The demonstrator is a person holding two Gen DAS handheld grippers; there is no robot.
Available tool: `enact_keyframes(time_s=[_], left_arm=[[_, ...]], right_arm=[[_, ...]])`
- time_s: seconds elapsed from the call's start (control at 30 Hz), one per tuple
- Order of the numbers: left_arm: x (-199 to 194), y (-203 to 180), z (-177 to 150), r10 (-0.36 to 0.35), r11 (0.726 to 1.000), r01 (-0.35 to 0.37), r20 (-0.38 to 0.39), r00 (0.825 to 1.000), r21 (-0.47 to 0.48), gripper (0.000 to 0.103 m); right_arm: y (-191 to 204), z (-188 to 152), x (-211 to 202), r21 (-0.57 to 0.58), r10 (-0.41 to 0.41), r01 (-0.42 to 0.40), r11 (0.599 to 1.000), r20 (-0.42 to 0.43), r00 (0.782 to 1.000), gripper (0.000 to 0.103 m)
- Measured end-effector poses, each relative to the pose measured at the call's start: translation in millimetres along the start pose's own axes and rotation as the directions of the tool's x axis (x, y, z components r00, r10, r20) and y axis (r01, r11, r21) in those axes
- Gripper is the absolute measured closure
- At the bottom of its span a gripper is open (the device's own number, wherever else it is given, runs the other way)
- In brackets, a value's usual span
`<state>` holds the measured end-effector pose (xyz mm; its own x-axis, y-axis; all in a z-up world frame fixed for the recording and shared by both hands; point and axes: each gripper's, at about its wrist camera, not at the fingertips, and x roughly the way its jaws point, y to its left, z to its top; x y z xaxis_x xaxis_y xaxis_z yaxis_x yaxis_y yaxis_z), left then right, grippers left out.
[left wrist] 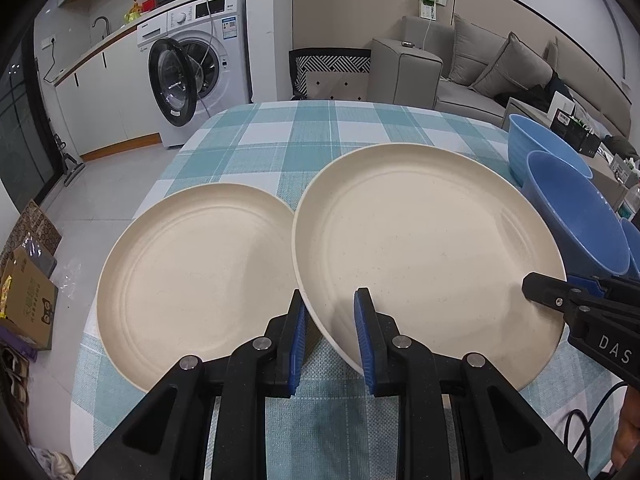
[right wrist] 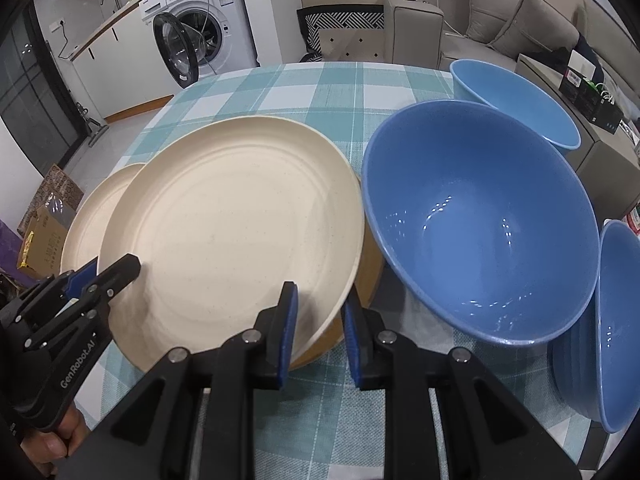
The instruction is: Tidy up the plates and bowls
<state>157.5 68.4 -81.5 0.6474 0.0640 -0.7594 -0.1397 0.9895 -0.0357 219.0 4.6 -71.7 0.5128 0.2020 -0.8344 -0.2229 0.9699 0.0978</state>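
- Left gripper [left wrist: 331, 336]: black angular arms with ribbed blue pads; the jaws straddle the near left rim of the raised plate [left wrist: 430, 256], one pad under it and one above, though whether they press on it cannot be told.
- Right gripper [right wrist: 318, 324]: same build, jaws astride the near right rim of that plate, the left pad over its upper face and the right pad beside its edge; firm contact cannot be told.
- Raised plate: round, cream, matte and faintly speckled, with shallow concentric rings; it sits tilted, its near edge lifted off the tablecloth [left wrist: 280, 140].
- Second plate [left wrist: 196, 284]: matching cream disc, lying flat to the left, its right edge tucked under the raised plate's rim.
- Large bowl [right wrist: 480, 224]: deep, rounded, glossy mid-blue, just right of the raised plate.
- Near-right bowl [right wrist: 616, 320]: same blue, leaning at the right edge of the right wrist view.
- Pale bowl [right wrist: 516, 100]: lighter blue, behind the large bowl.
- Tablecloth: woven teal-and-white check.
- Washing machine [left wrist: 200, 72]: white, its round door open, beyond the table.
- Sofa [left wrist: 472, 64]: grey fabric with cushions, far right.
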Motion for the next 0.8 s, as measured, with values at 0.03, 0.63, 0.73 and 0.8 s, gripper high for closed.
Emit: enact_keyframes(time_s=[0.03, 0.63, 0.73, 0.8], left_arm=[[2.1, -0.4, -0.9, 0.001, 1.000, -0.001, -0.003, 1.000, 0.000, 0.081], [23.8, -17.0, -2.7, 0.054, 0.996, -0.052, -0.034, 0.998, 0.069, 0.080], [25.2, -18.5, -3.7, 0.066, 0.995, -0.064, -0.026, 0.997, 0.081, 0.079], [25.5, -19.5, -4.0, 0.069, 0.994, -0.067, -0.026, 0.997, 0.088, 0.079]], right_arm=[[0.4, 0.2, 1.0, -0.003, -0.007, 0.007, 1.000, 0.000, 1.000, 0.080], [4.5, -4.0, 12.9, -0.047, -0.076, 0.076, 0.996, -0.003, 0.997, 0.074], [10.2, -6.5, 13.9, -0.088, -0.104, 0.105, 0.991, 0.008, 0.995, 0.071], [10.7, -7.7, 14.7, -0.098, -0.112, 0.113, 0.989, 0.013, 0.994, 0.070]])
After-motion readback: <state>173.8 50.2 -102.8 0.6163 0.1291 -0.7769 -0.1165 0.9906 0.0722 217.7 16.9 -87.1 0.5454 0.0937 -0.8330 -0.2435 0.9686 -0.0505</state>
